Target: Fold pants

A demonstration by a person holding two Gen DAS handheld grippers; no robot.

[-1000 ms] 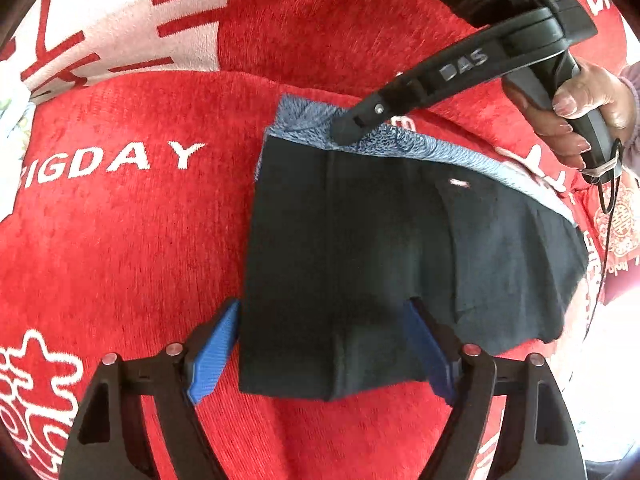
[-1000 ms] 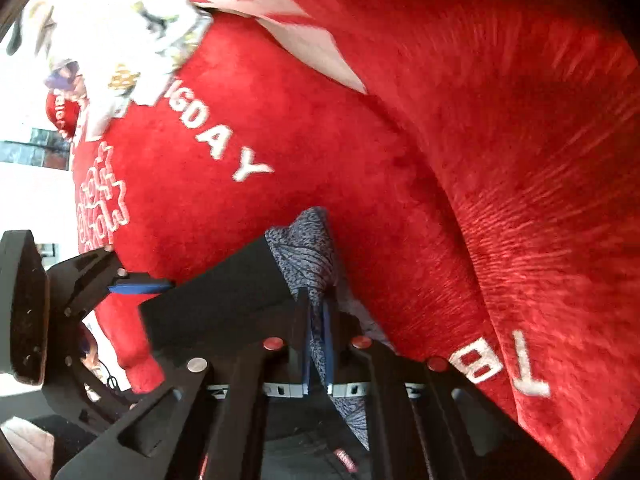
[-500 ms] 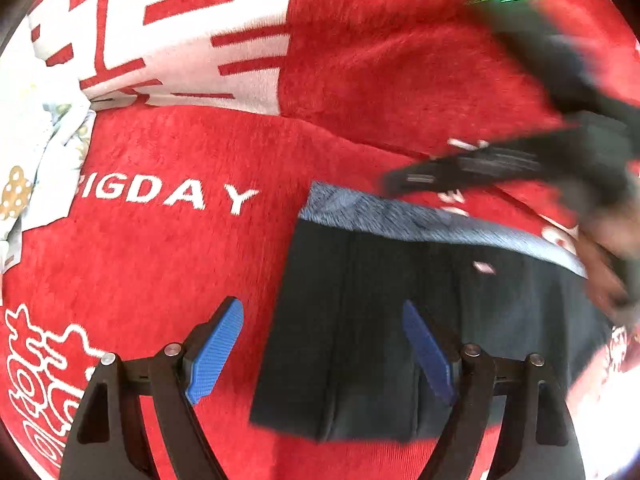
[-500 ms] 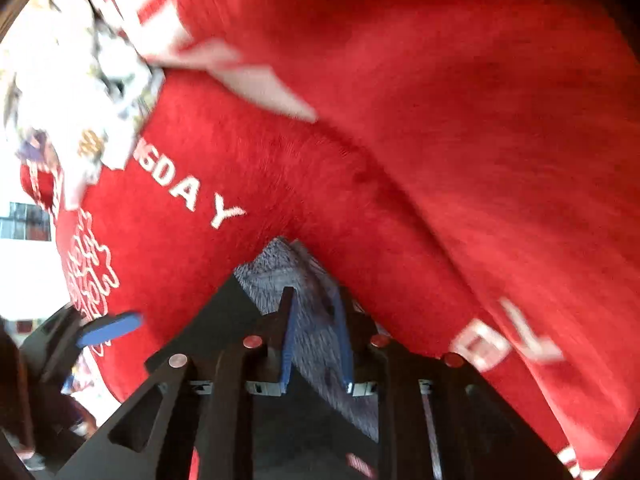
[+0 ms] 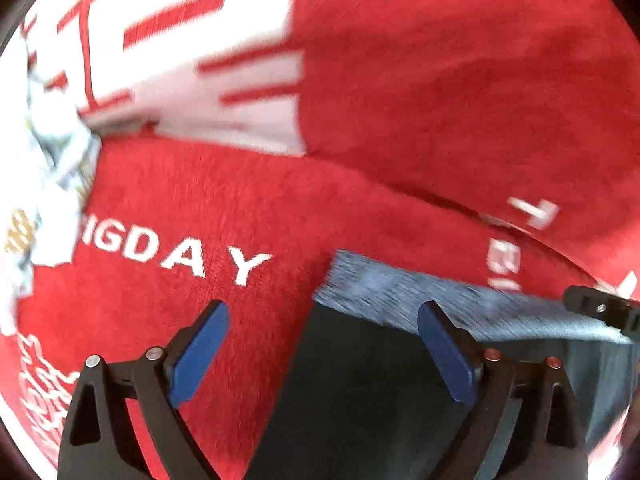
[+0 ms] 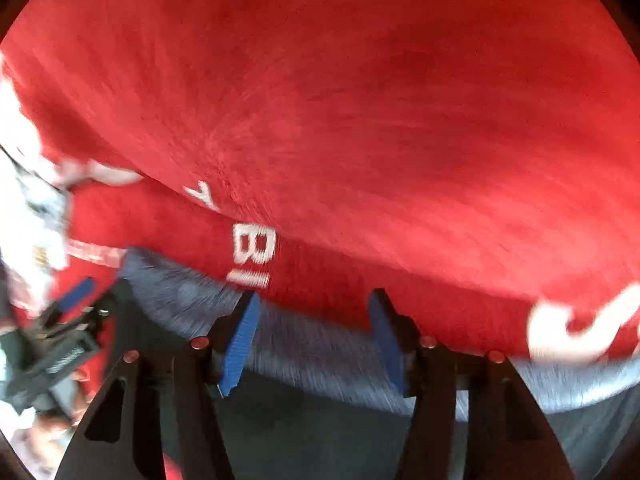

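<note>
Black pants (image 5: 360,400) with a grey waistband (image 5: 420,296) lying flat on the red blanket (image 5: 224,216), left claw (image 5: 324,352) spread wide over their left edge, right claw (image 6: 314,340) likewise wide apart above the waistband, neither gripping anything.

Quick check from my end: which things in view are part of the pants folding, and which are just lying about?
Part of the job:
- black pants with gray waistband
- left claw, open
- right claw, open

Just lying about:
- red blanket with white lettering, under the pants
- white patterned cloth at the left edge
</note>
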